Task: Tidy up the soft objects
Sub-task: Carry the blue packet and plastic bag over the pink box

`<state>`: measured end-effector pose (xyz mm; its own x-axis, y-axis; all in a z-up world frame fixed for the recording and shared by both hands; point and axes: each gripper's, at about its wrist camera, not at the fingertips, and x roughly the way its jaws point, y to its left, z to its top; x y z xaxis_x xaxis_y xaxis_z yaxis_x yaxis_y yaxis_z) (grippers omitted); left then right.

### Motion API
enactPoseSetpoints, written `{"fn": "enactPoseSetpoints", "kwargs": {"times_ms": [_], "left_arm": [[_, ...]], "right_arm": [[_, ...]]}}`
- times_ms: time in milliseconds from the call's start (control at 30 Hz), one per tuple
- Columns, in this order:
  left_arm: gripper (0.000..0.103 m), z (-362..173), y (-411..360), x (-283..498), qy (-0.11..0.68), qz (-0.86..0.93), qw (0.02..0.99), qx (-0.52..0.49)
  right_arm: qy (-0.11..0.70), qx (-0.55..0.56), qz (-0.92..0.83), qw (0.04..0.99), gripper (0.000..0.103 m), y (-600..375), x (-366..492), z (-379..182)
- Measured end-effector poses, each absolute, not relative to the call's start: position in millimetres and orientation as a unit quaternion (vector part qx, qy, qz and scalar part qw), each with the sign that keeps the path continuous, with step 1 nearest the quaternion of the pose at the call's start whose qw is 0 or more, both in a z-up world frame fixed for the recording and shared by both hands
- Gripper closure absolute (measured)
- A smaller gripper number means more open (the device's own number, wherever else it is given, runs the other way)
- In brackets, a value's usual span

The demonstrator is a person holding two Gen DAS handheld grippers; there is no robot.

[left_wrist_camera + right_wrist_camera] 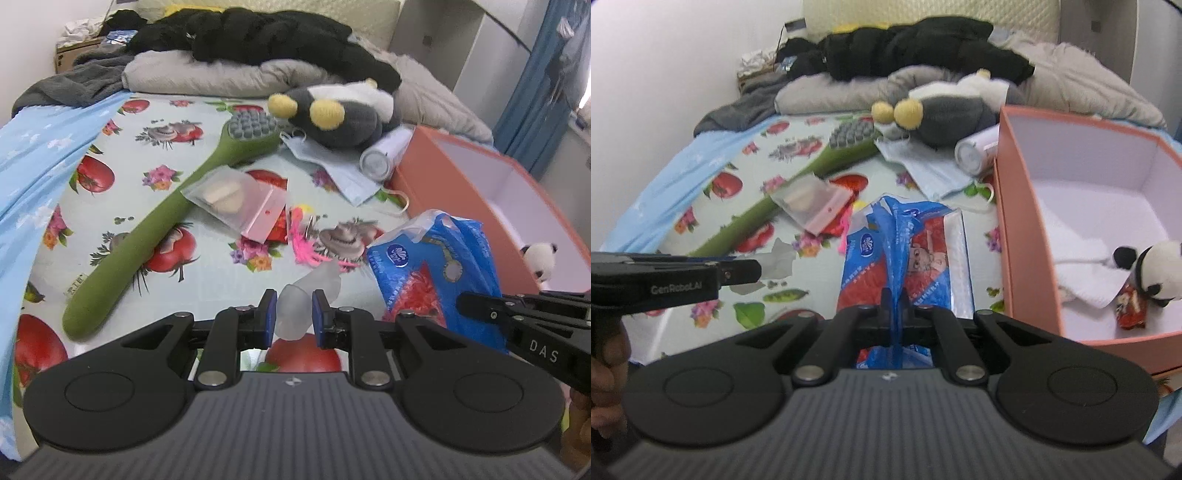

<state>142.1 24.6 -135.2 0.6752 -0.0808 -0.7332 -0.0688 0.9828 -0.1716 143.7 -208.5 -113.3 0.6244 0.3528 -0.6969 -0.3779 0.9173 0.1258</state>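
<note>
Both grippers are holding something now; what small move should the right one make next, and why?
Probably swing the right gripper toward the open pink box beside it. Its jaws are shut on the wrapper of the blue and red tissue pack, and the box already holds a panda plush.

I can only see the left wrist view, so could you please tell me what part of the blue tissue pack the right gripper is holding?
Observer: The right gripper is shut on a loose strip of the blue tissue pack's plastic wrap, not on the pack's body.
Operator: Thank you. My left gripper holds the frosted soft piece. What is in the pink box besides the panda?
Observer: In the pink box, a white cloth lies spread on the floor beside the panda plush.
Operator: Is there anything else?
Observer: A small red packet lies just in front of the panda, towards the near wall.
</note>
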Motion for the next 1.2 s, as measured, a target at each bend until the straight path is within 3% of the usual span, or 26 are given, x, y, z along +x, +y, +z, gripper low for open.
{"fn": "enactPoseSetpoints", "kwargs": {"times_ms": [767,1200], "left_arm": [[0.079,-36.0,11.4,83.4,0.315,-0.019,0.939,-0.137],[0.079,-6.5,-40.2,98.9,0.293,-0.086,0.943,-0.13]], "right_arm": [[0.301,0.016,0.193,0.934,0.098,-231.4,97.9,-26.8],[0.277,0.029,0.126,0.952,0.098,-291.4,89.3,-1.9]]}}
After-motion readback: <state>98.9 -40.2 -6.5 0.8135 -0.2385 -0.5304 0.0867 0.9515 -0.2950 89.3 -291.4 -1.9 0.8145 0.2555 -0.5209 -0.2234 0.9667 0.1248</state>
